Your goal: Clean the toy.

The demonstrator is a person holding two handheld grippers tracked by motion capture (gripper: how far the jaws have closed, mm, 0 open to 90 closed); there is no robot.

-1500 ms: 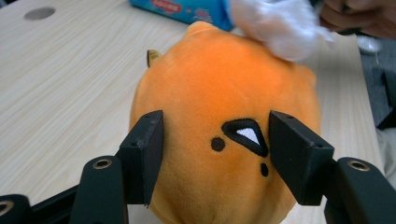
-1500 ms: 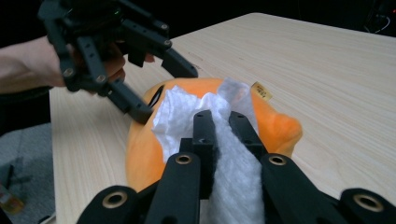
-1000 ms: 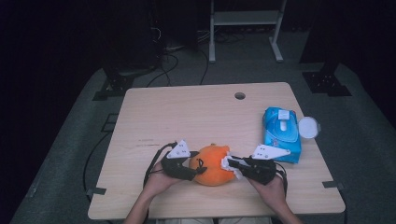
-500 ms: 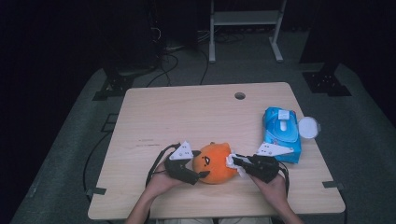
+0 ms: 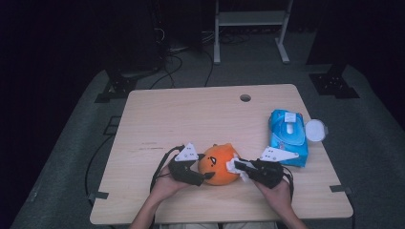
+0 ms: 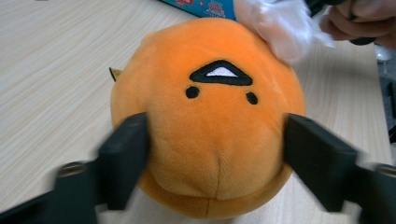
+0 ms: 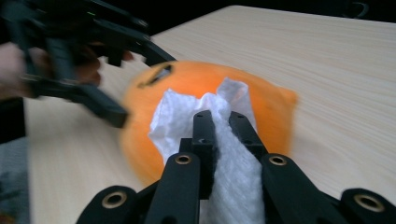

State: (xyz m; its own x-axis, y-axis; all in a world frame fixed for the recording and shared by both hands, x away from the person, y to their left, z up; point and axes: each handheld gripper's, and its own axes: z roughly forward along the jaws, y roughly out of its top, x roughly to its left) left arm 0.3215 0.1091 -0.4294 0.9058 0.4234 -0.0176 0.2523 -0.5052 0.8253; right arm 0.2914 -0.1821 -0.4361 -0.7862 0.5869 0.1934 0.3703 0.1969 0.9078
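R gripper (image 7: 219,119) pinches white wipe (image 7: 224,154), pressed on orange plush (image 5: 218,164) near front edge of table (image 5: 191,114). L gripper (image 6: 217,154) jaws just closed inward, hugging plush sides. Step: wiping plush. Next, probably: steady hold w/ L, rub wipe across top.

You had the table (image 5: 191,119) evenly lit from above, while the room toward twelve o'clock fell away almost black. Soft shadows sat under your hands. In the left gripper view both jaws smeared with motion blur, yet the orange plush (image 6: 210,116) stayed fairly sharp. In the right gripper view the white wipe (image 7: 224,140) glared pale; the nine o'clock edge blurred.
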